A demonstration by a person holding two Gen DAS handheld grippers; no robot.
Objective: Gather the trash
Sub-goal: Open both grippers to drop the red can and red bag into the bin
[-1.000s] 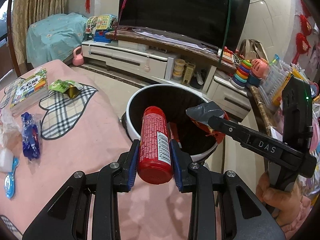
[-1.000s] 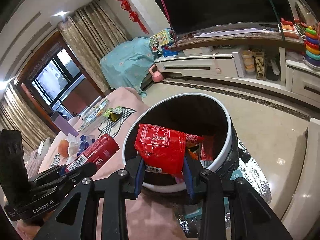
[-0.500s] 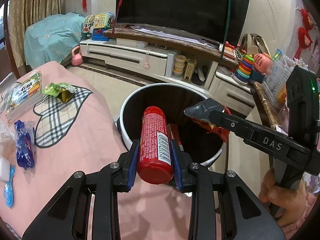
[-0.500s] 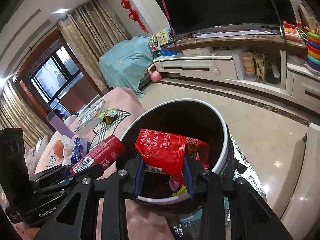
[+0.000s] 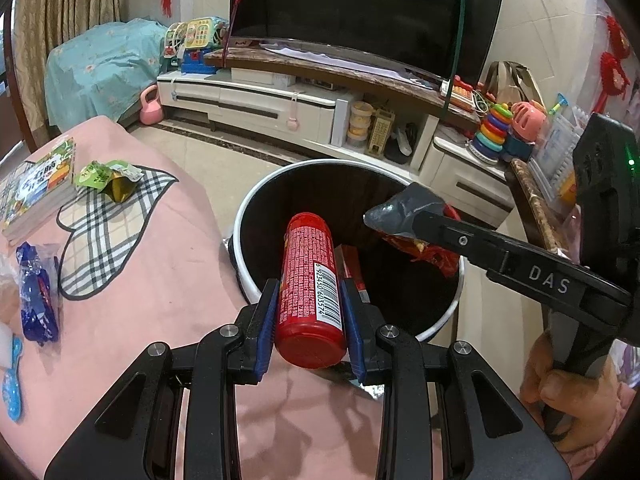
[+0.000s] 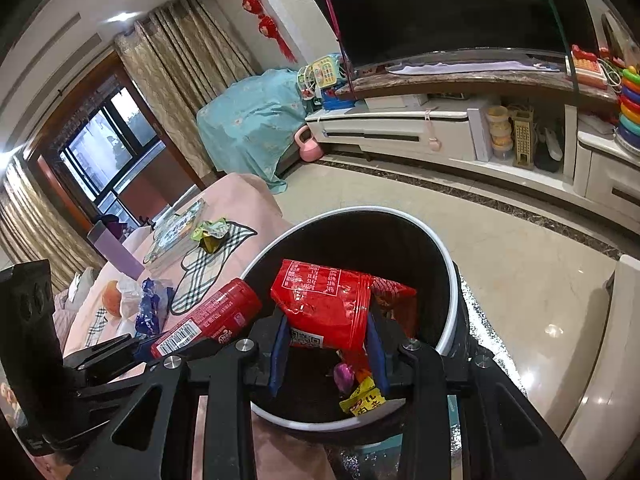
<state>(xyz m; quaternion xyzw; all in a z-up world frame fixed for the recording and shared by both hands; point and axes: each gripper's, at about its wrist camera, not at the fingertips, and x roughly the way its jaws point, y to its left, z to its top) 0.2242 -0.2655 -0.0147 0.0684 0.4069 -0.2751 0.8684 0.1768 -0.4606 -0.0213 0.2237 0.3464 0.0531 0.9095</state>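
both grippers were over the bin (image 5: 256, 216) at once. the left gripper (image 5: 308, 320) had its blue pads clamped on the red can (image 5: 310, 280), held lengthwise with its far end pointing over the white rim and into the dark mouth of the bin. not dropped yet, the pads were pressing on both flanks.

the right gripper (image 6: 328, 344) carried the red snack bag (image 6: 324, 304) right above the opening, and its jaws were opening, with the bag between the pads and hanging there. from the left wrist view the bag showed as a crumpled red scrap under the grey fingertip (image 5: 400, 212).

inside the bin some trash already lay: a red packet (image 5: 352, 268) against the wall, a yellow wrapper (image 6: 362, 400) and a small purple one (image 6: 344, 376) at the bottom. so part of the job looked done.

what was left, by the look of it: the pink table (image 5: 168, 280) was carrying a green wrapper (image 5: 106, 180) on the checked cloth (image 5: 108, 236), and a blue packet (image 5: 36, 292) near the edge. the books (image 5: 36, 188) and the blue spoon (image 5: 12, 384) were probably not trash. i'd have called it somewhere past halfway, with two drops imminent and at least two pieces to fetch.
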